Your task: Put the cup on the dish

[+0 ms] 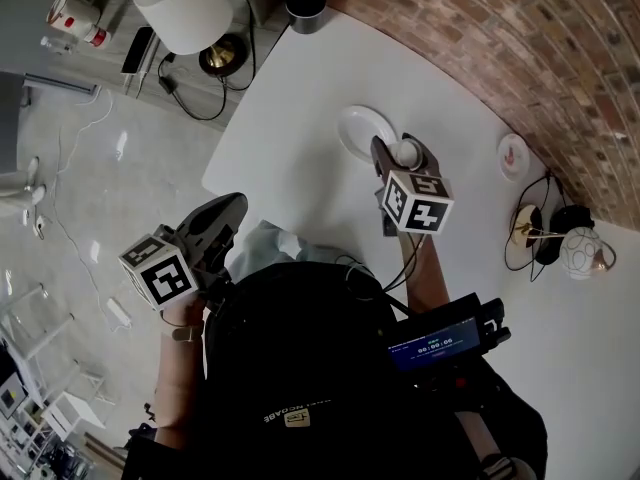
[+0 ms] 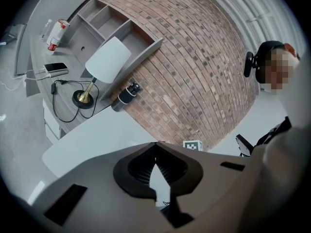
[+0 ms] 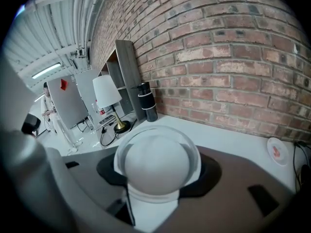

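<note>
A white cup (image 1: pixel 407 152) sits between the jaws of my right gripper (image 1: pixel 400 154), which is shut on it just above the white table (image 1: pixel 300 118). In the right gripper view the cup (image 3: pixel 158 161) fills the gap between the jaws and hides what lies under it. The round white dish (image 1: pixel 362 128) lies on the table right beside the cup, to its far left. My left gripper (image 1: pixel 222 218) hangs off the table's near edge by the person's body, shut and empty; its fingertips (image 2: pixel 155 145) meet.
A small plate with a red mark (image 1: pixel 513 155) lies to the right near the brick wall. A black cylinder (image 1: pixel 305 3) stands at the table's far end. Beyond it a white lamp (image 1: pixel 185 8) sits on a side shelf. Cables and round objects (image 1: pixel 560 238) lie at right.
</note>
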A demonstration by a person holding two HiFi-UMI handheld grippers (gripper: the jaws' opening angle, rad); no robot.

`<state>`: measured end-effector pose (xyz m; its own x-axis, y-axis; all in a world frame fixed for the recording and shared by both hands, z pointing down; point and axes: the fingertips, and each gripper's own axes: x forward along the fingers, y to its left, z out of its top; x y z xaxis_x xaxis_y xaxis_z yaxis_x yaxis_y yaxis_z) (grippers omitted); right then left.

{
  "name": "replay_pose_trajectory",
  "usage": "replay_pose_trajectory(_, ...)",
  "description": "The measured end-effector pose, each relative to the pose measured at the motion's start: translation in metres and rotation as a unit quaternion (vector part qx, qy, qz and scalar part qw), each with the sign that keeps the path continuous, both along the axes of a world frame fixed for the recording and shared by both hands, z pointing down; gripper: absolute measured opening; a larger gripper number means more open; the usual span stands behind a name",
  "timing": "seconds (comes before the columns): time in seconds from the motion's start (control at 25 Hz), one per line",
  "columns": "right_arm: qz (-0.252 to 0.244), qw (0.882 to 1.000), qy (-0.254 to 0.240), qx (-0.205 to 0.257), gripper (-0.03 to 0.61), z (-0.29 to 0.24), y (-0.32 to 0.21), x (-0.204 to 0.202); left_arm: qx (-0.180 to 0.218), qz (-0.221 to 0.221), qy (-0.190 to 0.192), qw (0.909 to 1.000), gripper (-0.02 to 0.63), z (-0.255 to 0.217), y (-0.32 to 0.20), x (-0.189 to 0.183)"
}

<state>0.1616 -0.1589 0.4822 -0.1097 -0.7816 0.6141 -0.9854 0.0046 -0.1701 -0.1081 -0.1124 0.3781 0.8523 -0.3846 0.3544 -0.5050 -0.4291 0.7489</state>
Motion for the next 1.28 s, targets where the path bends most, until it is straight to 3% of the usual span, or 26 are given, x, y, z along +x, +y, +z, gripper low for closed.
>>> replay_pose_trajectory(0.64, -0.033, 0.999, 0.016, -0.039, 0.249, 0.065, -0.017, 0.010, -0.020, -0.067, -0.018, 0.9974, 0.006, 0.012, 0.017, -0.001)
replay_pose_trajectory(1.28, -0.048, 0.996, 0.046, -0.054, 0.250, 0.109, -0.032, 0.007, -0.032, -0.104, -0.031, 0.9936, 0.006, 0.019, 0.022, -0.015)
